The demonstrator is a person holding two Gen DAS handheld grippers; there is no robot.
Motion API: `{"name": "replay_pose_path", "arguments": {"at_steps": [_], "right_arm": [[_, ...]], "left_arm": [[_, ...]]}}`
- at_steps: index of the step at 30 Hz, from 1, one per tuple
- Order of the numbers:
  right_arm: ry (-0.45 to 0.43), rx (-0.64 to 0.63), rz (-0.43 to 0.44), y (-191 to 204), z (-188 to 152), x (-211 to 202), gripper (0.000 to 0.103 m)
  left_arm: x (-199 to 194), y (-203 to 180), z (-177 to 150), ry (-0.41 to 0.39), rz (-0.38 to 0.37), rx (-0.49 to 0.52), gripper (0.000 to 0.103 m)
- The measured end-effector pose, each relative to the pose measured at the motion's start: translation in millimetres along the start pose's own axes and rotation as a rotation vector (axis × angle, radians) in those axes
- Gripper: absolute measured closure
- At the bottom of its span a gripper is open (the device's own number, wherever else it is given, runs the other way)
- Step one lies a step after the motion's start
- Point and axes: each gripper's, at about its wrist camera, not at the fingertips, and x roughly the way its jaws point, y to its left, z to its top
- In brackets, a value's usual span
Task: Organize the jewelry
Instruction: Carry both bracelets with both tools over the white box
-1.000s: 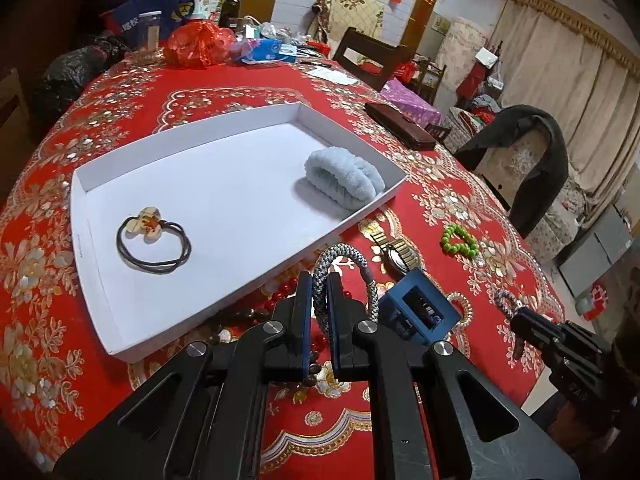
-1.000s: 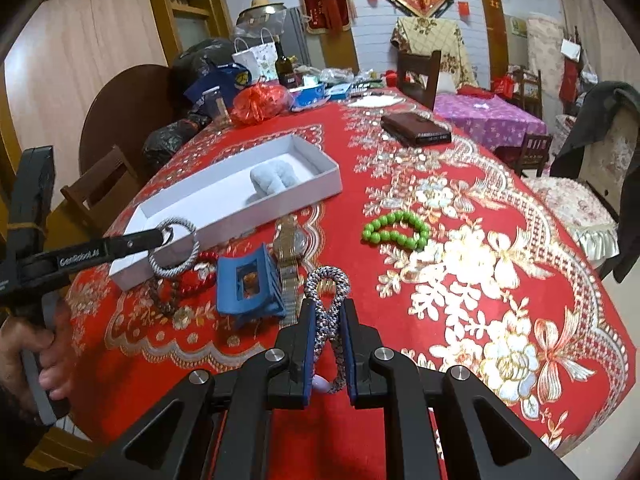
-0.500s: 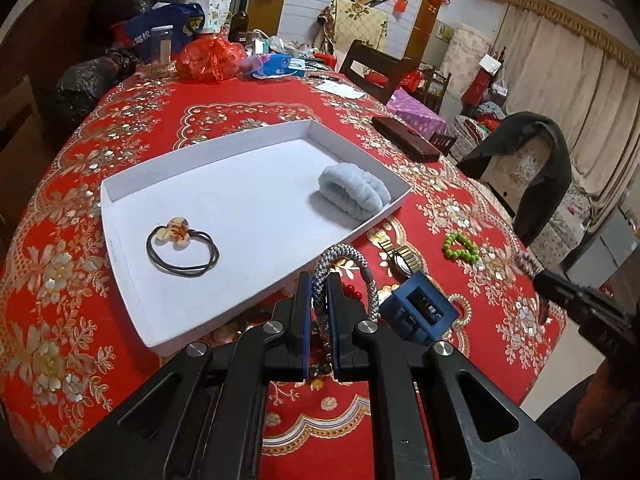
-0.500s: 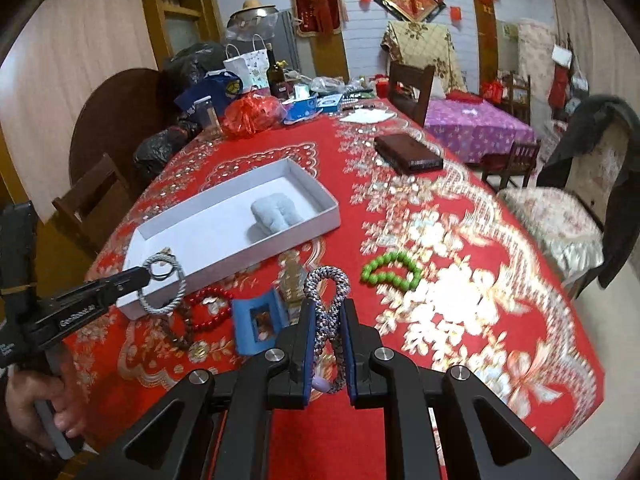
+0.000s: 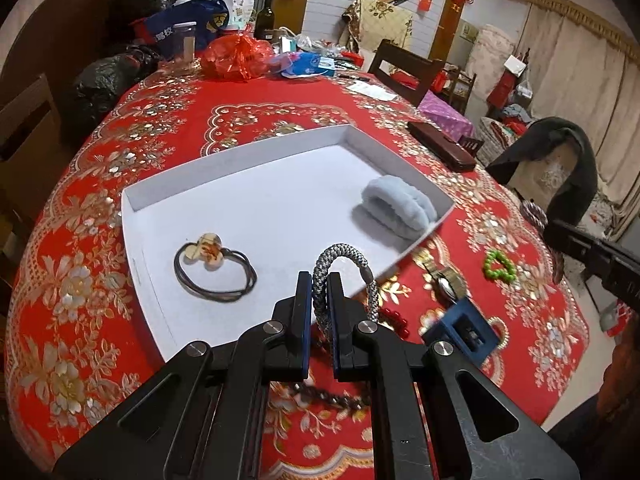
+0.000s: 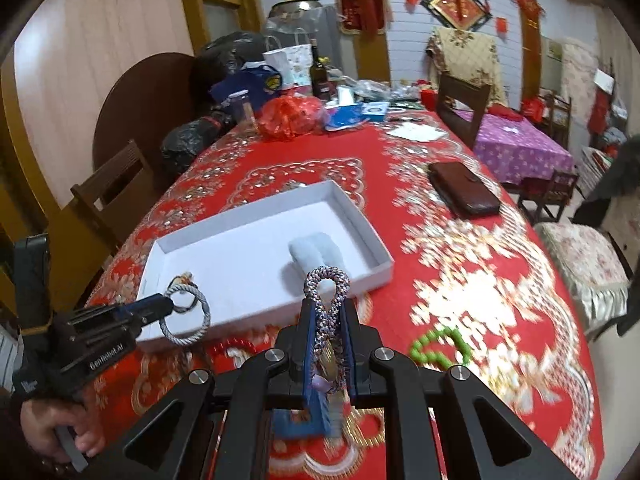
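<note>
Left gripper point(image 5: 319, 300) clamped on grey bracelet point(image 5: 344, 264), above near rim of tray point(image 5: 240, 160). Right gripper point(image 6: 328, 328) pinches mauve bracelet point(image 6: 326, 292), near tray's right end. Risk: cord loops snag pads on release, drop outside rim. Tray holds two: hair tie point(image 5: 216, 268), blue scrunchie point(image 5: 396, 206).

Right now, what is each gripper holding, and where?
Left gripper: grey braided bracelet, pinched on one side. Right gripper: multicolour braided bracelet, squeezed mid-loop.
</note>
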Motion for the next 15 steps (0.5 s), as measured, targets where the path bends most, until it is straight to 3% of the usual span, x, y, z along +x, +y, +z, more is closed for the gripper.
{"name": "replay_pose_path", "arguments": {"at_steps": [7,15], "right_arm": [[0.012,-0.016,0.087,22,37,39,0.091],[0.025,-0.056,0.167,41,44,76,0.091]], "left_arm": [[9,34,36,0.007,0.031,-0.031,0.097],[29,73,68,0.032,0.059,-0.084,0.097]]}}
